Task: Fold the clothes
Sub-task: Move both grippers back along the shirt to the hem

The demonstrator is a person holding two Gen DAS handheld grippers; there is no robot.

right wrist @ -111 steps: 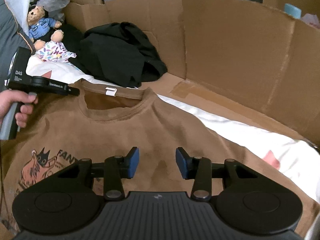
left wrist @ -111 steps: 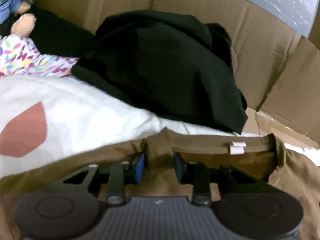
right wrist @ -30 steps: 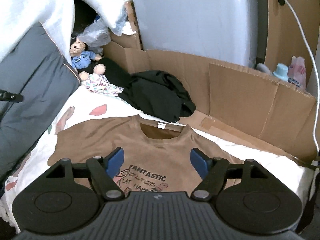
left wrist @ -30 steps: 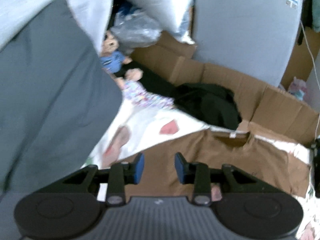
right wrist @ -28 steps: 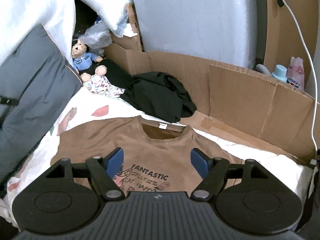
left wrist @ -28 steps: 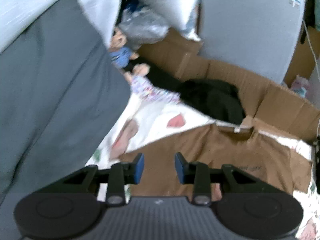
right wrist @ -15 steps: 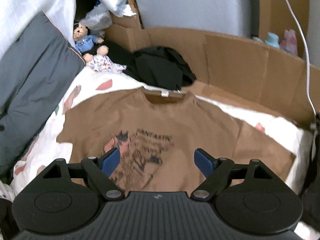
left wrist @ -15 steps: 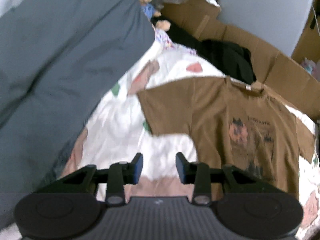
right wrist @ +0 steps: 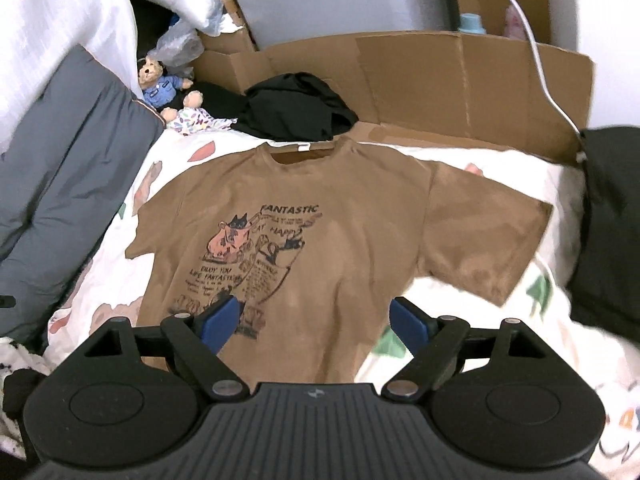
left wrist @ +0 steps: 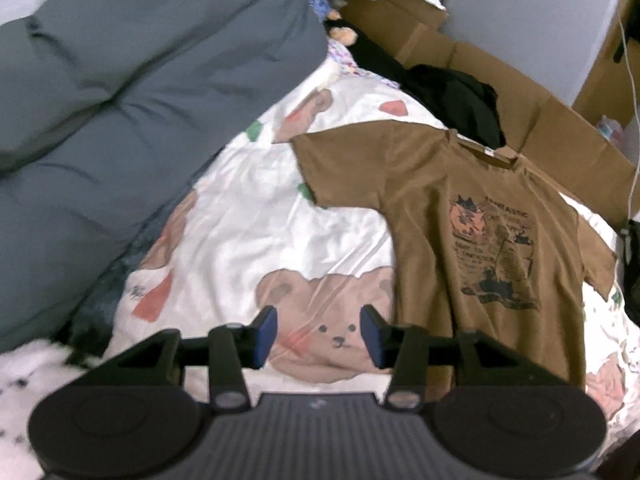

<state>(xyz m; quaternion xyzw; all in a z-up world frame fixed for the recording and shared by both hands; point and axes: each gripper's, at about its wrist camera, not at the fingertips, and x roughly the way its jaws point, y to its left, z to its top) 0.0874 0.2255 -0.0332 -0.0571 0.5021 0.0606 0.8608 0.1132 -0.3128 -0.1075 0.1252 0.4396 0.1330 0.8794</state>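
On the bedsheet point(right wrist: 500, 172), brown T-shirt point(right wrist: 340, 220) lies flat, collar toward cardboard point(right wrist: 440, 76).

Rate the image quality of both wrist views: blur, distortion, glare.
Left wrist view: motion blur softens the brown T-shirt and its print; fisheye bends the grey cushion. Right wrist view: sharper, "FANTASTIC" readable on the shirt; white bedding at upper left is overexposed; dark vignette in the corners.

T-shirt point(right wrist: 340, 216) flat on bedsheet point(right wrist: 460, 308); cushion point(right wrist: 68, 168) left, cardboard point(right wrist: 440, 92) behind.
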